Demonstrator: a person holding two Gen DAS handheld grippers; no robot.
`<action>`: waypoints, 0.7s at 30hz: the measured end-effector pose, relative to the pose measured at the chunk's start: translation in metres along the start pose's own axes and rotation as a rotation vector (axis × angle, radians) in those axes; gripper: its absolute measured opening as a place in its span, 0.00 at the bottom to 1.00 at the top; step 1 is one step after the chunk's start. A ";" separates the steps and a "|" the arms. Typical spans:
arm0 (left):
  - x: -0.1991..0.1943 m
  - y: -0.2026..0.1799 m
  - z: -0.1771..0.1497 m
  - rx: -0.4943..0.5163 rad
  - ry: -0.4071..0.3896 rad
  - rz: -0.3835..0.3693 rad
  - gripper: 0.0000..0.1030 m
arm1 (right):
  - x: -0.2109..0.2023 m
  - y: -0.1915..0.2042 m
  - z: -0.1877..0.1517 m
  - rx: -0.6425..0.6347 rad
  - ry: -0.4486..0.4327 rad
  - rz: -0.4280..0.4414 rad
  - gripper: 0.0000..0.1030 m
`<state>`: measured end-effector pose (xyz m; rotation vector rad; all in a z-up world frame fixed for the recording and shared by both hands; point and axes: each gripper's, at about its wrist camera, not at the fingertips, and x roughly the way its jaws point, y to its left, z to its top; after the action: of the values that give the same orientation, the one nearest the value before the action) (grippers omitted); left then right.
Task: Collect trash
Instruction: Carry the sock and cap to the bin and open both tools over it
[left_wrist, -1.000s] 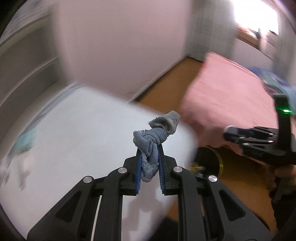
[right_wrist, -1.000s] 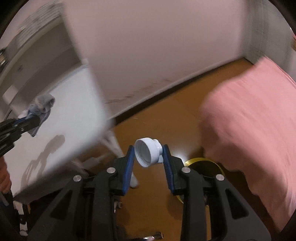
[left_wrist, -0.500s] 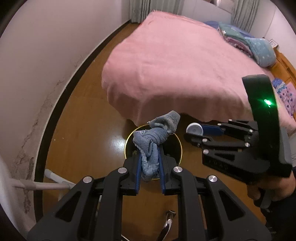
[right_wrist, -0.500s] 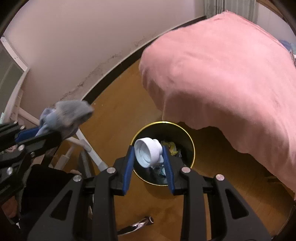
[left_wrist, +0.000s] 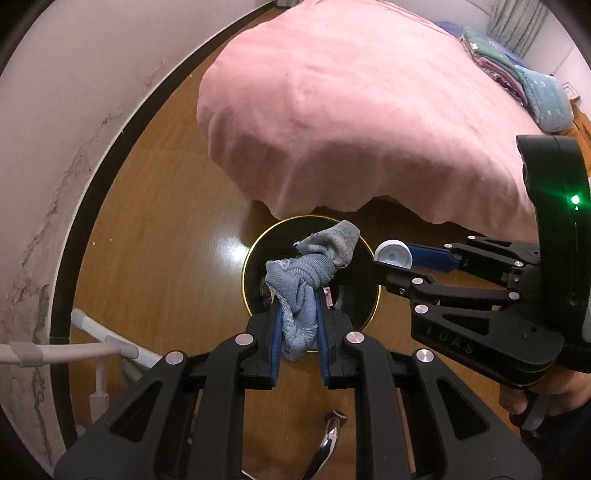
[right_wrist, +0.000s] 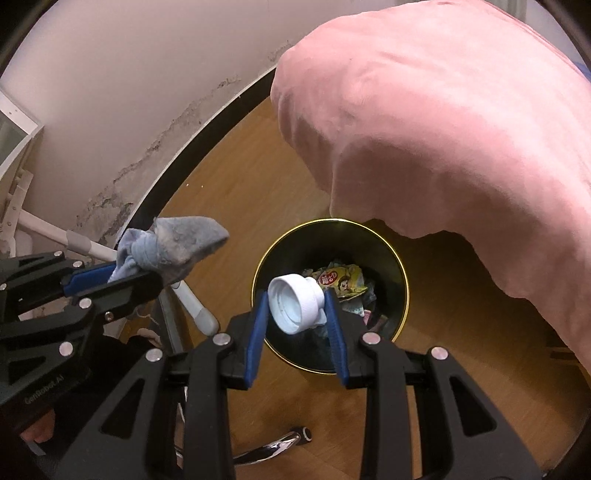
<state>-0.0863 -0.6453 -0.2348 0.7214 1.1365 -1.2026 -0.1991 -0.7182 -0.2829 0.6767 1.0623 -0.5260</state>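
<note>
My left gripper (left_wrist: 298, 295) is shut on a knotted blue-grey sock (left_wrist: 306, 280), and it hangs over the black bin with a gold rim (left_wrist: 258, 251) on the wooden floor. In the right wrist view the sock (right_wrist: 173, 251) sits left of the bin (right_wrist: 391, 258). My right gripper (right_wrist: 295, 295) is shut on a white bottle cap (right_wrist: 293, 304), directly above the bin's mouth. From the left wrist camera the cap (left_wrist: 393, 254) shows at the bin's right rim. Wrappers (right_wrist: 341, 280) lie inside the bin.
A bed under a pink blanket (left_wrist: 351, 110) overhangs the floor just behind the bin. White tube legs (left_wrist: 92, 347) stand by the wall at left. A chrome chair foot (right_wrist: 280, 446) lies on the floor near me. Folded clothes (left_wrist: 532, 88) sit on the bed's far side.
Both grippers swung away from the white table and dropped toward the floor, coming over the bin. The sock and the cap stayed gripped throughout.
</note>
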 end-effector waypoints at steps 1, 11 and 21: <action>0.001 0.000 0.000 -0.001 0.002 -0.001 0.15 | 0.001 -0.001 0.000 0.002 -0.001 0.000 0.31; 0.014 -0.002 0.005 -0.013 0.031 -0.018 0.15 | -0.010 -0.024 0.001 0.061 -0.047 -0.008 0.53; -0.012 -0.019 0.017 0.010 -0.059 -0.067 0.65 | -0.058 -0.038 0.005 0.109 -0.139 -0.056 0.59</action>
<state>-0.0994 -0.6614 -0.2157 0.6551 1.1142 -1.2788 -0.2452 -0.7438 -0.2374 0.6973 0.9293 -0.6732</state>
